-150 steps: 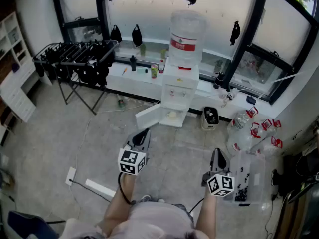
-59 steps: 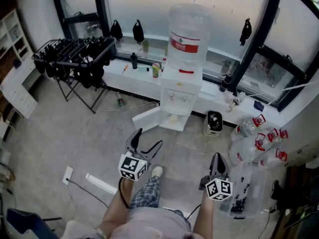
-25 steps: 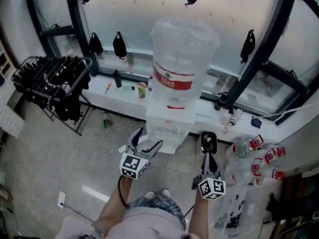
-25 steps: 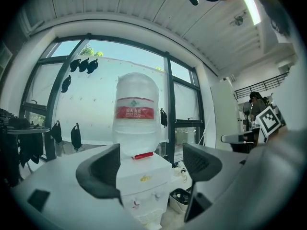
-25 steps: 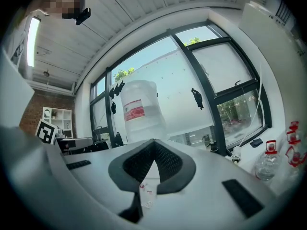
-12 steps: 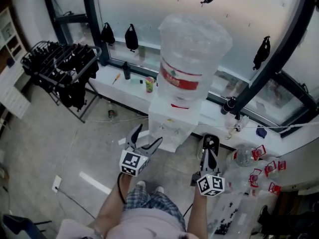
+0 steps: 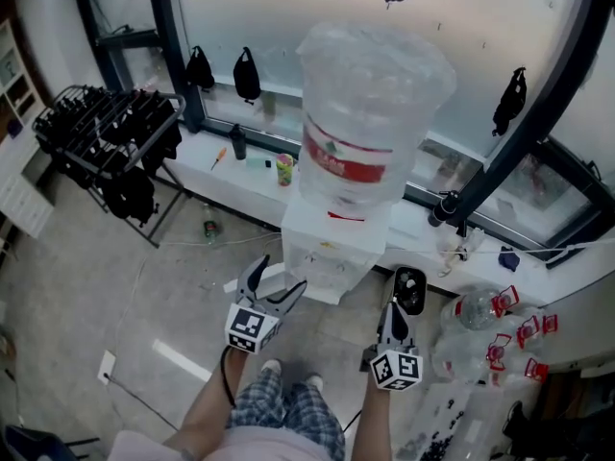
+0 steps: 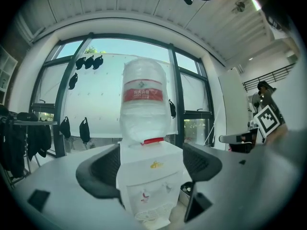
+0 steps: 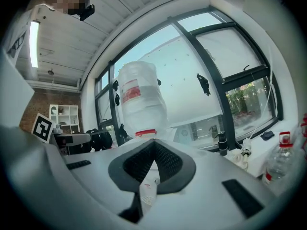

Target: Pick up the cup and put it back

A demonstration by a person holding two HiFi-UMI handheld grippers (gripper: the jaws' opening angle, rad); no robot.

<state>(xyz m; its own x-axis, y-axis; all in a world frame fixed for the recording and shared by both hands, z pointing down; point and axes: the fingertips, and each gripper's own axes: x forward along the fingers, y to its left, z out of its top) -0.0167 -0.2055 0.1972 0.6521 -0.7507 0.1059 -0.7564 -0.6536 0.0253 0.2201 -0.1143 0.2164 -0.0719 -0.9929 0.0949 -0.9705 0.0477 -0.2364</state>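
A white water dispenser (image 7: 327,253) with a big clear bottle (image 7: 370,104) on top stands right in front of me, by the window. I cannot make out a cup in any view. My left gripper (image 7: 277,281) is open and empty, its jaws spread toward the dispenser's front. In the left gripper view the dispenser (image 8: 151,176) shows between the jaws of the left gripper (image 8: 151,171). My right gripper (image 7: 394,312) is shut with nothing in it and points at the dispenser's right side. In the right gripper view the right gripper (image 9: 153,152) has its pads pressed together below the bottle (image 9: 139,99).
A black drying rack (image 7: 106,133) stands at the left. The white windowsill (image 7: 240,176) carries a small colourful can (image 7: 284,168) and a dark bottle (image 7: 237,142). A black bin (image 7: 408,291) sits right of the dispenser, and several empty bottles (image 7: 490,325) lie further right.
The person has walked up to the dispenser, which now looms larger. Both grippers have moved closer to its front. The left gripper, shut six seconds ago, now stands open.
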